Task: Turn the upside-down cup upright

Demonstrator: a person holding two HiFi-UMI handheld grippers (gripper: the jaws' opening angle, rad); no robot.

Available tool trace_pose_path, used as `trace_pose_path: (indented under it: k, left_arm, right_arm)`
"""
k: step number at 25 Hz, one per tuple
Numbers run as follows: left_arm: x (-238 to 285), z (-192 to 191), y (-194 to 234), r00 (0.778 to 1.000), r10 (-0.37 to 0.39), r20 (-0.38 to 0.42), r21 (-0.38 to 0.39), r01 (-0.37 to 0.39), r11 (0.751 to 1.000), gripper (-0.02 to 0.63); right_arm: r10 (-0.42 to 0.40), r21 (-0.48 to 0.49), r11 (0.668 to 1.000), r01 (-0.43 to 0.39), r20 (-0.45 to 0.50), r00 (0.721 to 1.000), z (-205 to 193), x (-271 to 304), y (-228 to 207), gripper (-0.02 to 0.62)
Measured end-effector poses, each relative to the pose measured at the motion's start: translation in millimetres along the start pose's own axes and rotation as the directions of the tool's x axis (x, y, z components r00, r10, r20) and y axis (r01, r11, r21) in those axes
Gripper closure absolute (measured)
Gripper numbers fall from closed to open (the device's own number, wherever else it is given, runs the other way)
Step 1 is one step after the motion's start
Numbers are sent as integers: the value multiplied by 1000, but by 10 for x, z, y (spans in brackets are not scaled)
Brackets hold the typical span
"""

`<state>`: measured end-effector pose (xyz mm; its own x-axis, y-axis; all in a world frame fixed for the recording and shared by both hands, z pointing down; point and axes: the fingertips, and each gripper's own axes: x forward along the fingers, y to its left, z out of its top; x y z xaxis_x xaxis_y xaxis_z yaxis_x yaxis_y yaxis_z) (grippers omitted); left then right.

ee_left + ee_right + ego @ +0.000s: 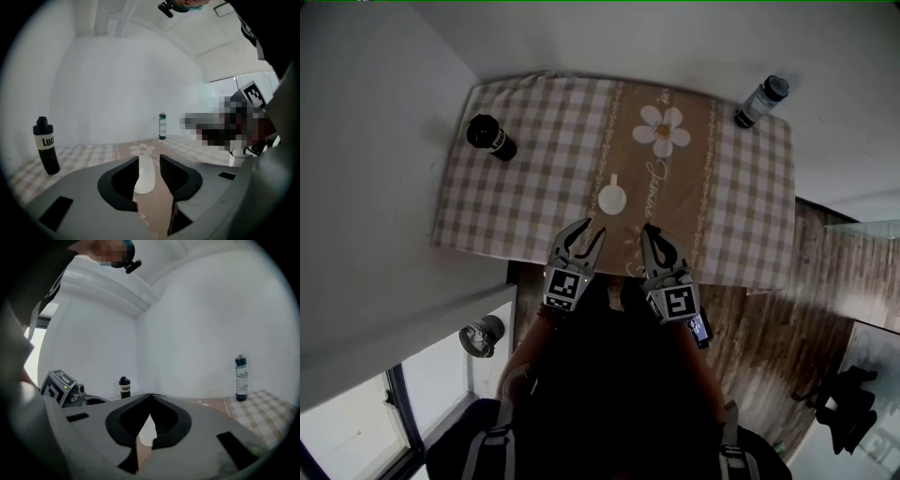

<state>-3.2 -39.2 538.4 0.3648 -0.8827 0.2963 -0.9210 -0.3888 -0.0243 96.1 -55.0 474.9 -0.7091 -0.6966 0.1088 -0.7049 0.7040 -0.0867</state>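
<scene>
A white cup [612,197] stands upside down on the checked tablecloth, near the table's front edge, its handle toward the far side. My left gripper [589,231] hovers just short of it with the jaws apart and nothing between them. In the left gripper view the cup [144,176] shows through the gap of the left gripper [149,159], still ahead of the pads. My right gripper [649,231] is beside it on the right, tips together, holding nothing. In the right gripper view the cup [147,430] peeks out below the closed tips of the right gripper [151,395].
The table [534,187] carries a black bottle [490,137] at its far left and a clear bottle with a dark cap [761,101] at its far right corner. White walls close in behind and to the left. Wooden floor [769,347] lies to the right.
</scene>
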Motion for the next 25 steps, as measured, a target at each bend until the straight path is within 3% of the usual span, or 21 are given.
trace_pose_path:
  k: [3,6,12,17,25]
  left_arm:
    - [160,-116,48,994,-106,-11,2,106,994,398]
    - [251,-192,60,980,-201,-3,26,201,979,394]
    - [441,-415,105,949,-313,-42,0,313,950,276]
    - [625,-532,110,934,-350,-72,36,353,935,246]
    - [874,-645,98,941,-319,-114,32,324,945,192]
  right_arm:
    - [-41,17,999,41,-7,999,-13,136,110,589]
    - [-61,-12,998,61,-28,998,-107,260,296,589]
    - [-186,17,982,187,-38,982,-146,340,237,589]
    - [-201,13,979,201,-42,979,-211,376,202,589]
    - [-189,15,982,190,-34,981,-283,343,50,589]
